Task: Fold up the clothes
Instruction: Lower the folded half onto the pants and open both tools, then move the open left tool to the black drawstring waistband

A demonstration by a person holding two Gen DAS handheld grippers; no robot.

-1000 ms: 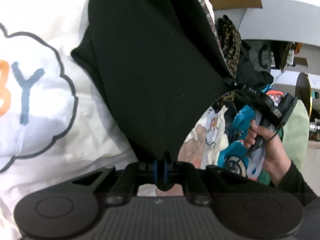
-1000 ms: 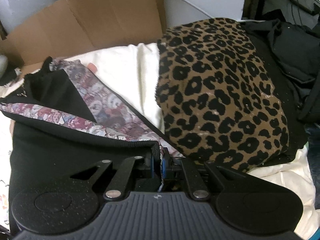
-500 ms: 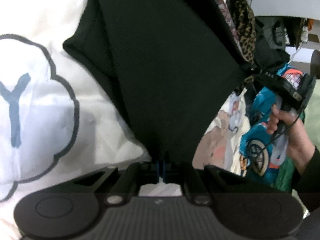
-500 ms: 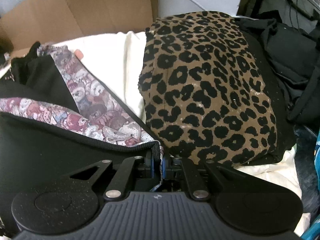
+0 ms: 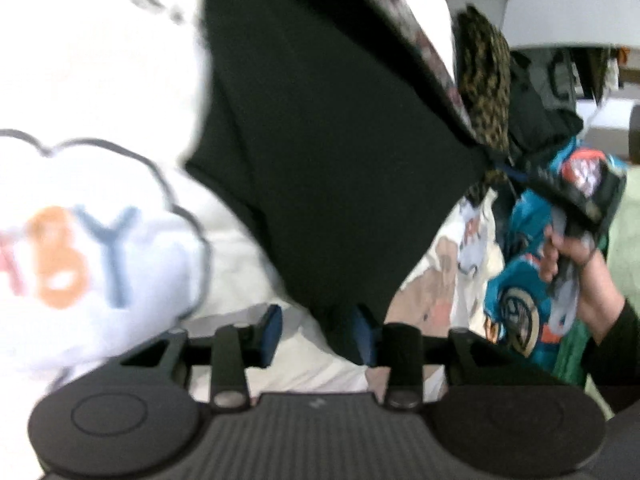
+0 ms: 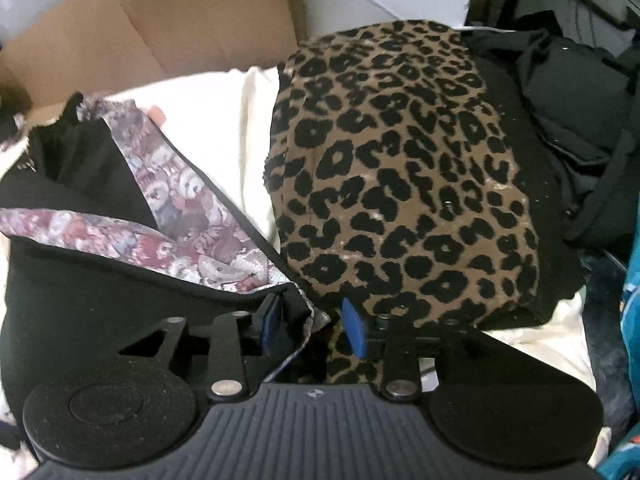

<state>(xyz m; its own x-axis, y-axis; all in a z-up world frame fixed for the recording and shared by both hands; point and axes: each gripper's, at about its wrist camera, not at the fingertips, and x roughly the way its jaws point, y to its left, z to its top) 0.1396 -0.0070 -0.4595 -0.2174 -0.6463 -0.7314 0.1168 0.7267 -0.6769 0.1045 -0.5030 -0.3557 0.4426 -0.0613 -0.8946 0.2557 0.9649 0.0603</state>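
Left wrist view: the left hand-held gripper (image 5: 318, 334) is being opened, its blue pads standing apart, with a corner of the black garment (image 5: 340, 140) lying between them against the right pad, no longer pinched. The garment is being shown stretched from lower centre to the upper middle of the frame, over a white printed cloth (image 5: 100, 220) at left. At right, a hand (image 5: 576, 264) is seen gripping the other tool. Right wrist view: the right hand-held gripper (image 6: 312, 326) is likewise being opened, the garment's patterned-lined edge (image 6: 192, 240) hanging loose between its separated pads. A leopard-print piece (image 6: 400, 168) is lying at centre right, with cardboard (image 6: 160, 28) at upper left.
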